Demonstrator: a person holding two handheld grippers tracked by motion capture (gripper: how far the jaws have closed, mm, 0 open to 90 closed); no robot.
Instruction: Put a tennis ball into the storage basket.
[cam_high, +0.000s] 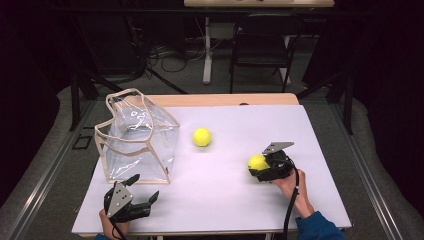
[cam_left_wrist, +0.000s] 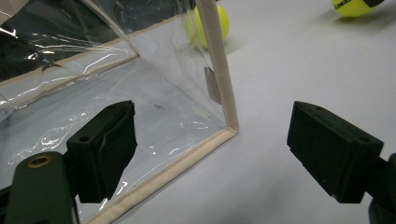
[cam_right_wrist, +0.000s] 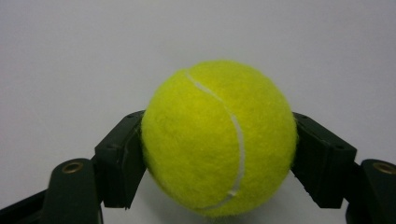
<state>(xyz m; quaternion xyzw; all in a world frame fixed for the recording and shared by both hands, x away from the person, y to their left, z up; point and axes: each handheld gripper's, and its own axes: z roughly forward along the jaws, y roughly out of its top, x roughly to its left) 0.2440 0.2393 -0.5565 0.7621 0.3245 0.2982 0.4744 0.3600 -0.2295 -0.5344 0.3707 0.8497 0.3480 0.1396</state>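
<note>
My right gripper (cam_high: 260, 167) is shut on a yellow tennis ball (cam_high: 257, 162) at the right of the white table; in the right gripper view both black pads press the ball (cam_right_wrist: 218, 140) from either side. A second tennis ball (cam_high: 202, 137) lies loose at the table's middle. A clear plastic bag with beige trim (cam_high: 137, 137) stands open at the left. My left gripper (cam_high: 145, 192) rests near the front left edge, open, just in front of the bag; in the left gripper view its jaws stand wide apart around the bag's bottom corner (cam_left_wrist: 229, 128) without touching it.
The white table top (cam_high: 225, 200) ends close behind my left hand at the front edge. A black chair (cam_high: 262, 45) and cables stand on the floor beyond the table's far edge. The loose ball (cam_left_wrist: 208, 25) shows through the bag's wall.
</note>
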